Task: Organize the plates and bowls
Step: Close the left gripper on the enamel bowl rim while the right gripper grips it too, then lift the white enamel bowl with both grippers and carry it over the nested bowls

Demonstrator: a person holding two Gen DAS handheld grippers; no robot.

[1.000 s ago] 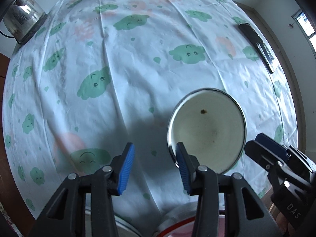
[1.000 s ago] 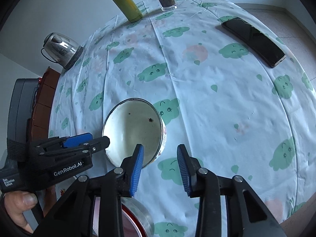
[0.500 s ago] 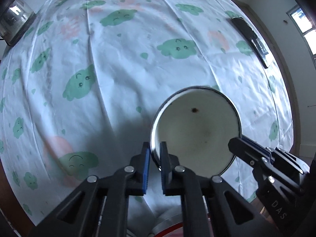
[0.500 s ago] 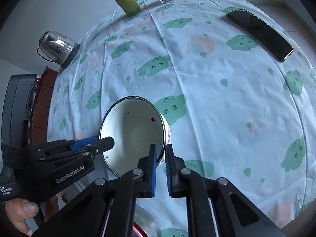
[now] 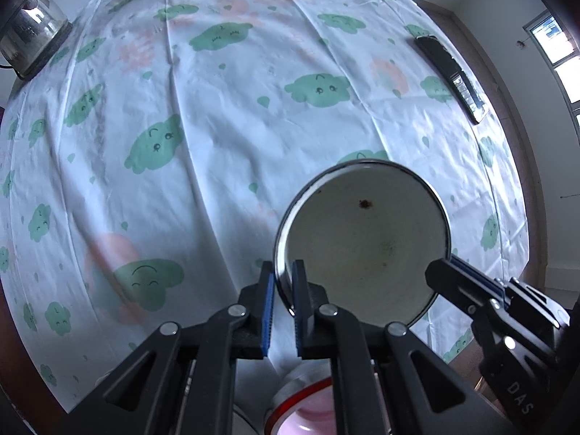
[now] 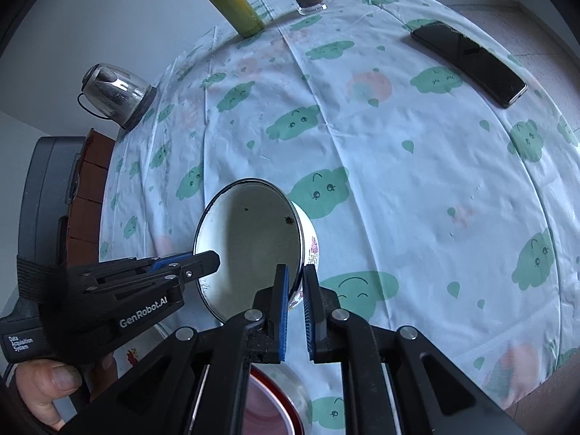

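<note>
Two black hand-held grippers with blue pads are pinching opposite sides of one white enamel bowl (image 5: pixel 366 243) with a dark rim. The left hand-held gripper (image 5: pixel 282 302) is clamping the bowl's left rim, one pad inside the wall and one outside. The right hand-held gripper (image 6: pixel 295 302) is gripping the opposite rim the same way. The bowl is tilting, its empty, speckled inside facing the cameras, over a bench covered by a white tablecloth (image 5: pixel 224 116) printed with green clouds. Below the grippers, at the near edge, a red-rimmed dish (image 5: pixel 302 411) is showing — partly hidden. Farther back a kettle (image 6: pixel 114 96), a green flask (image 6: pixel 230 3) and a dark phone (image 6: pixel 471 61) are sitting on the cloth.
</note>
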